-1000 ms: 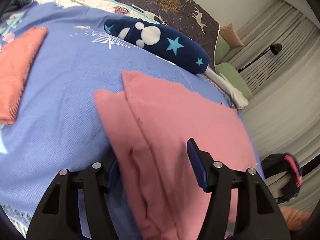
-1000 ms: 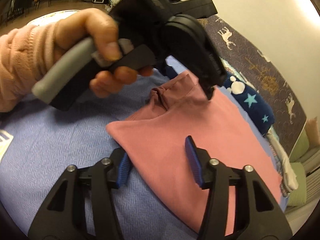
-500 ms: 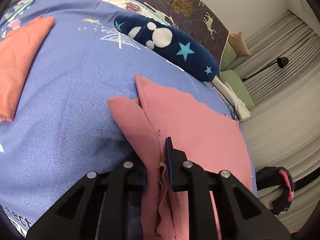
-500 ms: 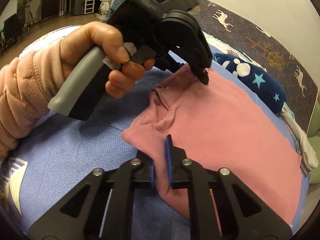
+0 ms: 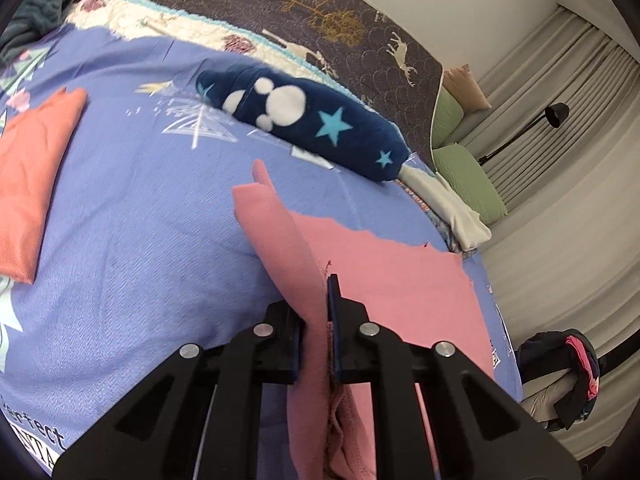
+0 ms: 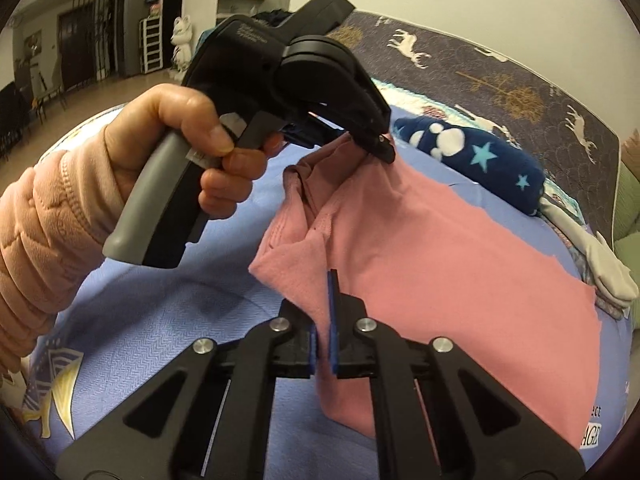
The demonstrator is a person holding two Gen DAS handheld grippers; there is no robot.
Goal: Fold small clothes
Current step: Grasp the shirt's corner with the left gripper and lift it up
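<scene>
Left gripper: jaws drawn nearly together, pinching a bunched fold of the pink garment. The cloth rises between the blue pads and hangs down past them.

Right gripper: jaws likewise narrow, clamped on an edge of the same pink garment, near its corner.

Right wrist view also shows the left gripper from outside, held in the person's left hand, pink quilted sleeve behind it. Its tip lifts the cloth off the bed; the stretch between the two grippers is raised and creased, the rest lies flat.

Garment sits on a lavender bedspread. A folded orange garment lies well apart. A navy plush pillow with stars and white dots lies beyond the pink cloth, not touching it.
</scene>
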